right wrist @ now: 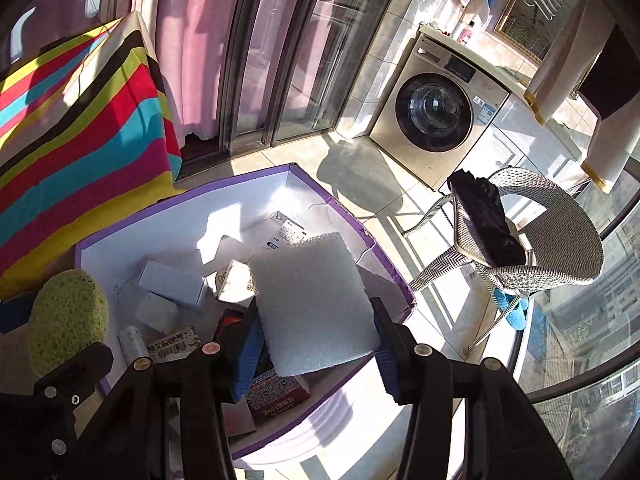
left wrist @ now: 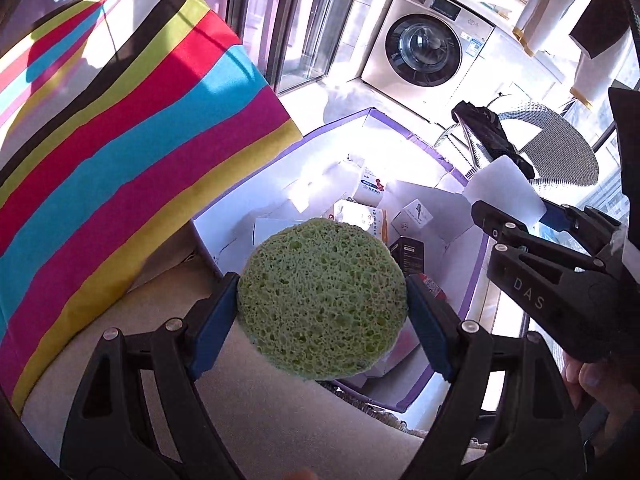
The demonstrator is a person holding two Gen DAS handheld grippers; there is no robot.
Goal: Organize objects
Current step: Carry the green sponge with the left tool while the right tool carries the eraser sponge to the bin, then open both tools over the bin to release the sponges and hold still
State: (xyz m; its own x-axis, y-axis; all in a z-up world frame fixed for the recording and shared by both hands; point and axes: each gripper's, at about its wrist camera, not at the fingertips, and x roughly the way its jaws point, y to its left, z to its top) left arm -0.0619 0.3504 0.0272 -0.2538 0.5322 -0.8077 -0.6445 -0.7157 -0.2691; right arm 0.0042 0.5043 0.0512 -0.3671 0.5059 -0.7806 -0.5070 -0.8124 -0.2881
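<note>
the left gripper (left wrist: 322,304) was clamped on a round green sponge (left wrist: 322,300), held over the near left rim of the purple-edged box (right wrist: 120,228), apparently for dropping in. the right gripper (right wrist: 316,332) was clamped on a white foam pad (right wrist: 316,304), poised over the boxes (right wrist: 172,280) already inside.

Tiled floor (right wrist: 360,168), purple-rimmed box (right wrist: 348,216), washing machine (right wrist: 436,120), wicker chair (right wrist: 560,240)
</note>
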